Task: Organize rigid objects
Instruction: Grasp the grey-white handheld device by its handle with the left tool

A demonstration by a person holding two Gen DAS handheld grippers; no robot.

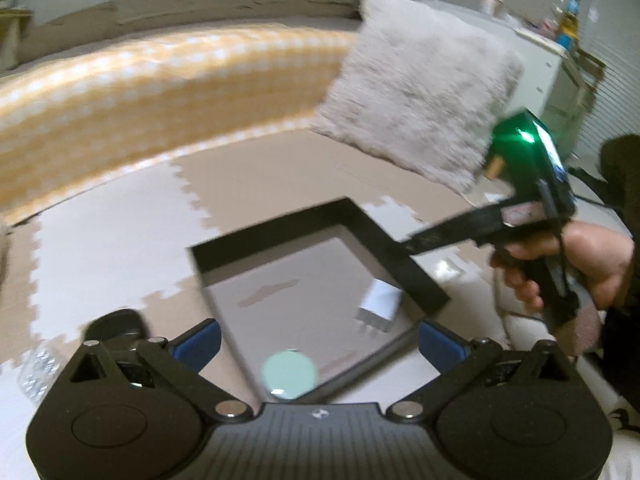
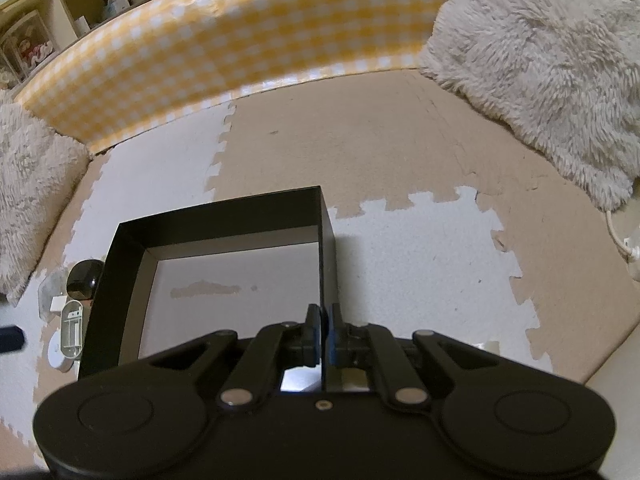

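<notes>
I see a floor (image 2: 400,152) of interlocking foam mats, beige and white. Directly on it, just ahead of my right gripper (image 2: 322,322), sits a black open box (image 2: 224,216); the gripper's closed jaws pinch its right wall. Left of the box, touching the floor, lie a black round object (image 2: 82,278) and small white pieces (image 2: 70,328). Farther ahead stands a yellow checked barrier (image 2: 240,40). Fluffy cushions rest at far right (image 2: 540,80) and far left (image 2: 28,184).

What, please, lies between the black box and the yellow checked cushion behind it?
Only bare beige-and-white foam floor mat between black box and yellow checked cushion, clearest in the right wrist view.
</notes>
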